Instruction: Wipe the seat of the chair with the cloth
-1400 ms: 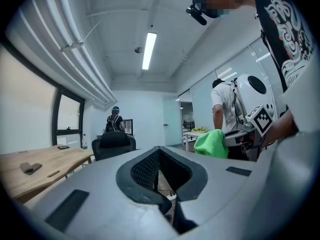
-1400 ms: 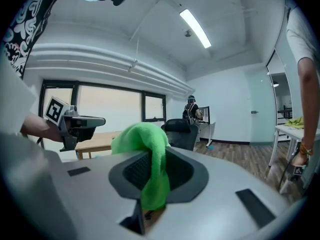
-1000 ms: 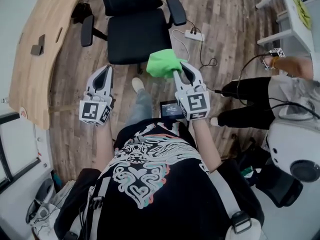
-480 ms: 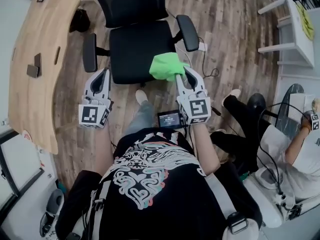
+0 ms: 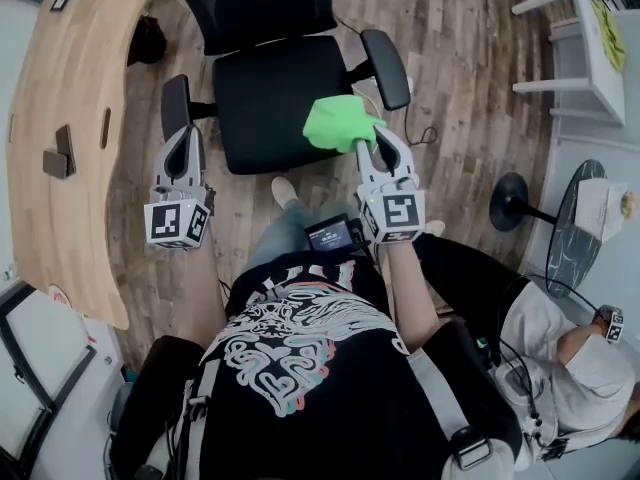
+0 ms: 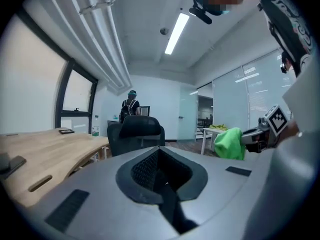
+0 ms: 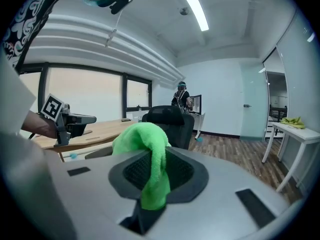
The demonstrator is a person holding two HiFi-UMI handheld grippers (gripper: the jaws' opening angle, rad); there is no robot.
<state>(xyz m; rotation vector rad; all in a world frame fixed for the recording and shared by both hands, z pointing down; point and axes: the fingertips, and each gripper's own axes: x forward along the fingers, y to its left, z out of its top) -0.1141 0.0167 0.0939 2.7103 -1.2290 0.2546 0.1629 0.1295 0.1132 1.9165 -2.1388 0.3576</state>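
No legible text, brands or numbers, small screen (image 5: 334,235) too blurred

The back of the chair (image 5: 255,8) runs off the head view's top edge, and its base is hidden under the seat (image 5: 270,98). The cloth (image 5: 340,123) covers the tips of my right gripper (image 5: 378,140) and part of the seat's right edge. The desk (image 5: 70,118) is cut off at the left. In my left gripper view the far person (image 6: 131,104) is too small to make out.

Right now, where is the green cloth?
Head view: the green cloth is pinched in the right gripper, at the near right corner of the chair seat.
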